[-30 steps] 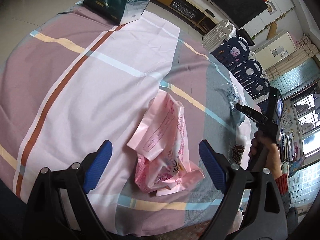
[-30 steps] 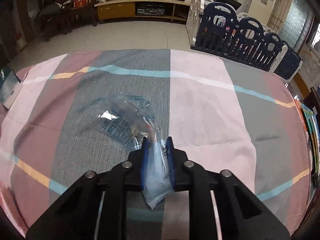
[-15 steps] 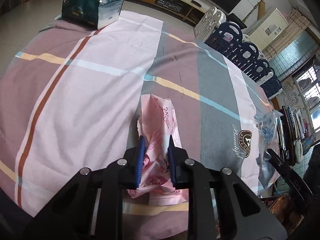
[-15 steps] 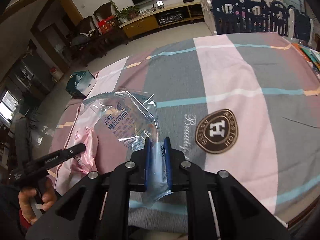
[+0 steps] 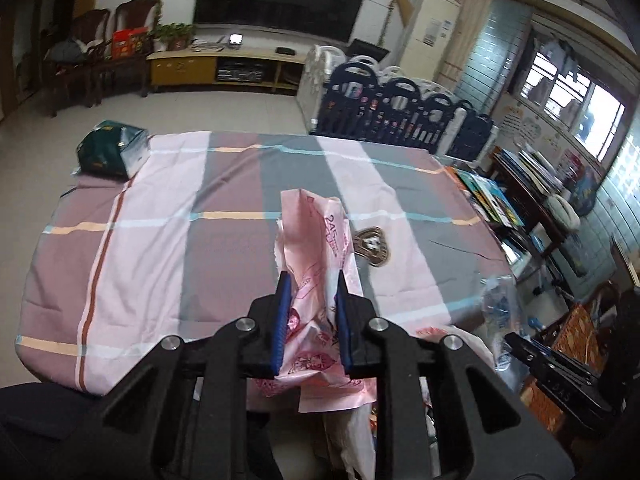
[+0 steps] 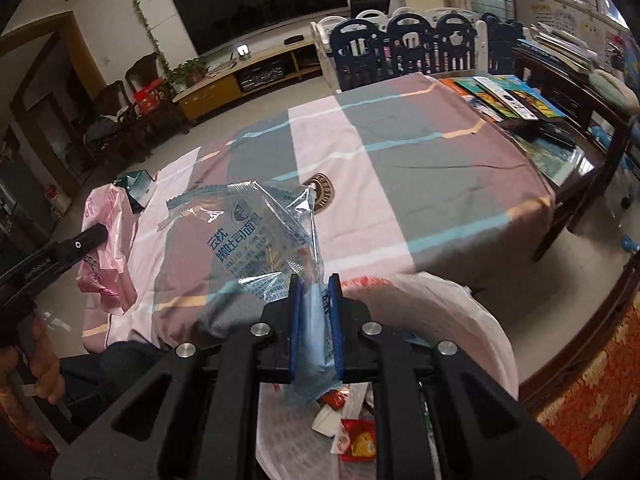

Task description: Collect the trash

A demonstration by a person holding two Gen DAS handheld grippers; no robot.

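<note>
My left gripper (image 5: 310,284) is clamped on the pink plastic bag (image 5: 320,248). Blue pads (image 5: 283,308) pinch its crumpled middle, top end sticks up past the tips, bottom end hangs below the jaws. The jaws have just been closing, w/ the bag between them. Bag is lifted off the table (image 5: 160,216), held above the near edge. In the right wrist view the same pink bag (image 6: 105,236) shows at left, w/ my left hand (image 6: 38,364) on the handle below it.

My right gripper (image 6: 315,284) is squeezed tight on the clear bread wrapper (image 6: 256,240) (blue print, Chinese characters). It's nipped at one corner, the rest fans out up and left of the tips, and a bluish tail pokes out beneath the jaws. Wrapper is also in the air, in front of the table's near edge.

Just below the right gripper: white trash bag (image 6: 452,316), mouth open, w/ red and white scraps (image 6: 352,424) inside. From the left wrist view the trash bag (image 5: 472,344) sits beyond the table's near right corner.

Far left corner of the table: a dark green box (image 5: 112,152). Striped cloth has a round brown emblem (image 5: 372,244) near the pink bag.
</note>
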